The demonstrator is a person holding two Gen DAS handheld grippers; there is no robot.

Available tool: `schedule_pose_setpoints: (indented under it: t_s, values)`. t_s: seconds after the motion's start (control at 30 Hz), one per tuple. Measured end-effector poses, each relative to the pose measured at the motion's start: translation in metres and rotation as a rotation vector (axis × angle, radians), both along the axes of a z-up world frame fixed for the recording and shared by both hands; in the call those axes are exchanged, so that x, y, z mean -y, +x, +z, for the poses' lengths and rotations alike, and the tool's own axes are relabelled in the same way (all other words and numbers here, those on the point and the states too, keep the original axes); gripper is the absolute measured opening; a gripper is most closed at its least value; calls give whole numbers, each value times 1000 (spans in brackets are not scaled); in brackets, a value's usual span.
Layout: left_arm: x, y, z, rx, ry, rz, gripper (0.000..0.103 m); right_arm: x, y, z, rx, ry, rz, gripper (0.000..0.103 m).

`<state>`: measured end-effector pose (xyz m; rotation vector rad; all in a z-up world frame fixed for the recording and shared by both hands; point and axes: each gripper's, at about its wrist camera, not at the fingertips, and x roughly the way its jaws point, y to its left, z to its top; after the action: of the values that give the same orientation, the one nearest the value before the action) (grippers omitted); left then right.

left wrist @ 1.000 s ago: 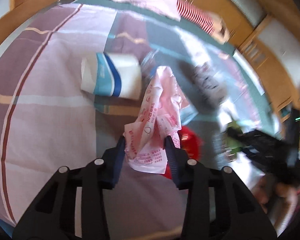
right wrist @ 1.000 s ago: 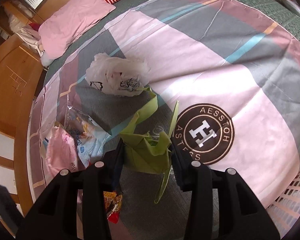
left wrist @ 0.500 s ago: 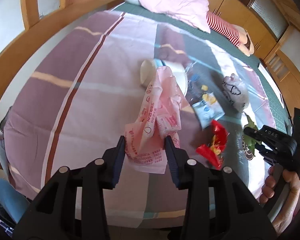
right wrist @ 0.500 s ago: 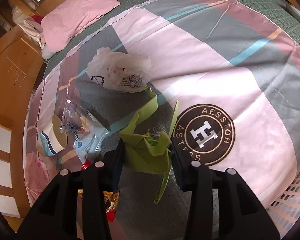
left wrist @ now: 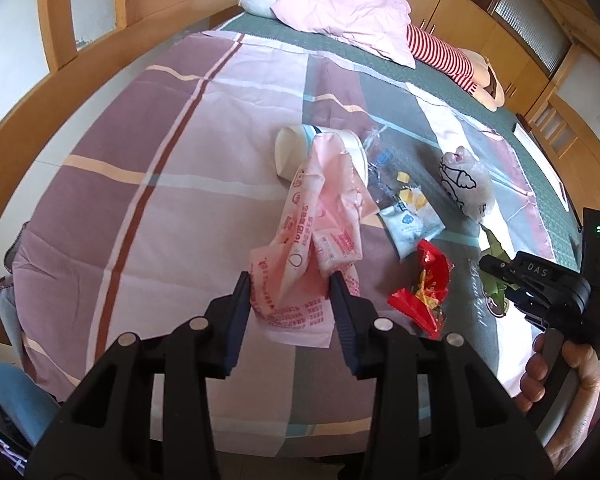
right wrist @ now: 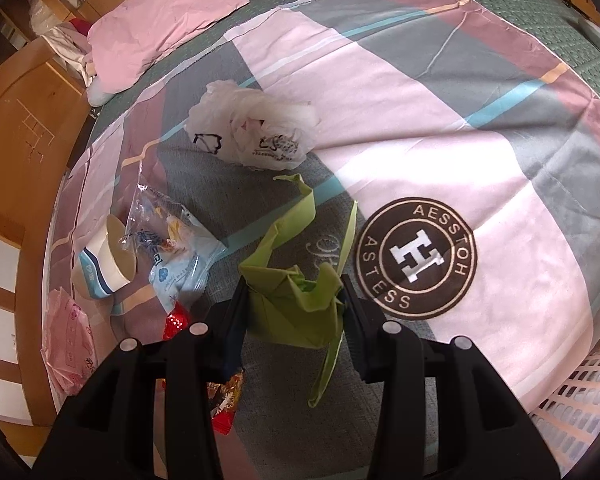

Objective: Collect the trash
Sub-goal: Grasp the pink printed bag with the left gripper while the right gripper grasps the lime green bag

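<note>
Both grippers loaded over the bed (right wrist: 480,128). Left gripper (left wrist: 290,300): jaws closed on a crumpled pink plastic bag (left wrist: 320,216), pinched near one end, the rest of it standing out ahead of the jaws above the quilt. Right gripper (right wrist: 294,306): jaws clamped on a folded green bag (right wrist: 292,296), handles trailing loose in front and below. Still lying on the quilt: paper cup (right wrist: 104,264) on its side, clear snack wrapper (right wrist: 172,240) just beside it, red foil wrapper (left wrist: 424,288) near the bed edge, white plastic bag (right wrist: 252,128) further up toward the pillow (right wrist: 160,28). White lattice basket (right wrist: 572,400) shows at lower right of the right wrist view, beyond the bed edge; likely the drop point, though that is a guess. Step in hand, by my reading: carry both bags off the bed. Advice: hold the squeeze steady, thin film slips; lift high enough that the green handles clear the red wrapper; release only once each bag hangs over the basket mouth.
</note>
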<state>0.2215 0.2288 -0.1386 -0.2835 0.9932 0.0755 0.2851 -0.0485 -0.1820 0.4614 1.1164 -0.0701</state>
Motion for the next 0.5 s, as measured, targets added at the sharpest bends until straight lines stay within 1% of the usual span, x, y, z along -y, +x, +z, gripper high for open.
schedule_pose_setpoints:
  t_s: [0.27, 0.5]
  values:
    - [3, 4, -15, -51, 15, 2, 40, -7, 0, -1, -5, 7, 16, 44]
    - [4, 5, -19, -55, 34, 4, 40, -6, 0, -1, -8, 15, 18, 44]
